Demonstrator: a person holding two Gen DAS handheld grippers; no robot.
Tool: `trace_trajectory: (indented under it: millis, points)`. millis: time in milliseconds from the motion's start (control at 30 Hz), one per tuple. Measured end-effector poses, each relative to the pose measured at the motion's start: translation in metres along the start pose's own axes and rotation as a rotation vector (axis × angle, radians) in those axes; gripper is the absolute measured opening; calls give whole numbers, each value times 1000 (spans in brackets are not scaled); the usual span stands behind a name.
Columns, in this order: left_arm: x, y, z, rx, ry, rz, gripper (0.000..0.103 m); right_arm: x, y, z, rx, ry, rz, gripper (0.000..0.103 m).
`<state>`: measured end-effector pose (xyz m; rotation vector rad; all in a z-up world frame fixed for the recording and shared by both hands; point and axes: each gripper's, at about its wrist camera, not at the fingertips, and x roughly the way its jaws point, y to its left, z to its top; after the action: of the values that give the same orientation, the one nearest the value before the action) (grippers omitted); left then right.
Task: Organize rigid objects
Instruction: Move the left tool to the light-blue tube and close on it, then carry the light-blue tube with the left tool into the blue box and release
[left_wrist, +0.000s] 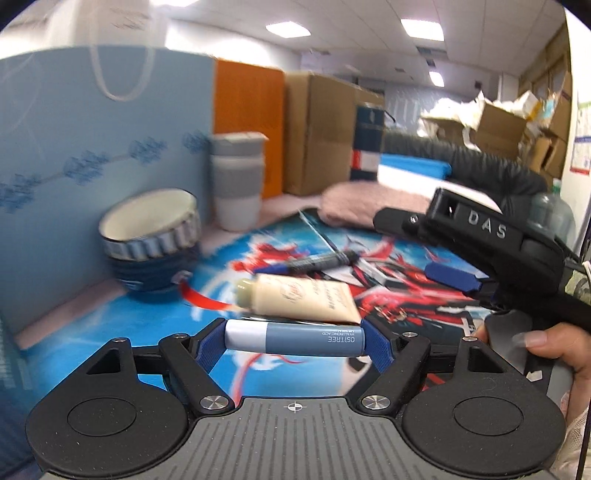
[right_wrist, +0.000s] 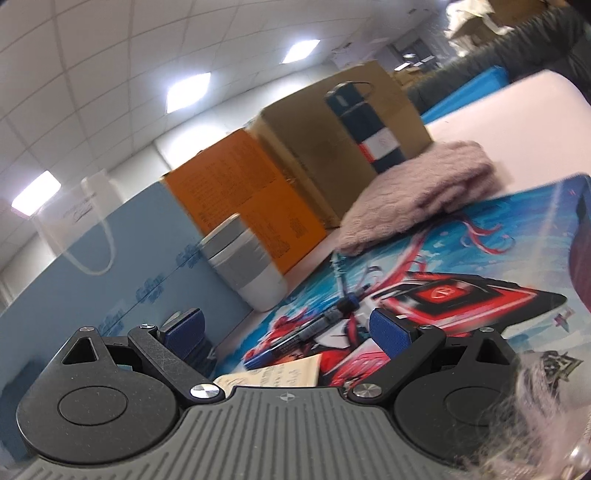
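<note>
My left gripper (left_wrist: 294, 341) is shut on a small blue and white tube (left_wrist: 295, 340), held crosswise end to end between the blue pads and lifted above the printed mat (left_wrist: 155, 321). Just beyond it a cream tube (left_wrist: 301, 297) and a dark pen (left_wrist: 308, 263) lie on the mat. Two stacked bowls (left_wrist: 153, 240) and a grey-banded white cup (left_wrist: 238, 181) stand at the left. My right gripper (right_wrist: 286, 326) stands open low over the mat, the pen (right_wrist: 317, 325) and the cream tube's end (right_wrist: 284, 373) showing between its fingers. That gripper's body (left_wrist: 491, 243) also appears at right in the left wrist view.
A light blue paper bag (left_wrist: 92, 147), an orange box (left_wrist: 247, 122) and a cardboard box (left_wrist: 317, 133) line the back. A dark flask (left_wrist: 369, 140) and a folded pink cloth (left_wrist: 373, 206) sit at the back right. A hand (left_wrist: 554, 347) grips the right handle.
</note>
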<state>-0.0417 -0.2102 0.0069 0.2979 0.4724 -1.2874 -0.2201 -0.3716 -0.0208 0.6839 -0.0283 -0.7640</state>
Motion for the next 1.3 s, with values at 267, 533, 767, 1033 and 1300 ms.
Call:
trace_trajectory:
  millis: [267,533,767,1033,1300]
  points:
    - [-63,35,1,-66,-137,75,78,-7,52,-7,-69,40,128,96]
    - [-128,89,-2,-212,-282,177,78,-10,118,-21,-138,84,283,96]
    - [-173,147,-17,-383,-344,317,78,-3,169,-42,-182,172,409,96]
    - [-167,189,-30,-476,-260,614,78,3,212,-68,-249,258,511,96]
    - [-127,189,-31,-343,-70,773,78,9,212,-80,-239,309,506,96]
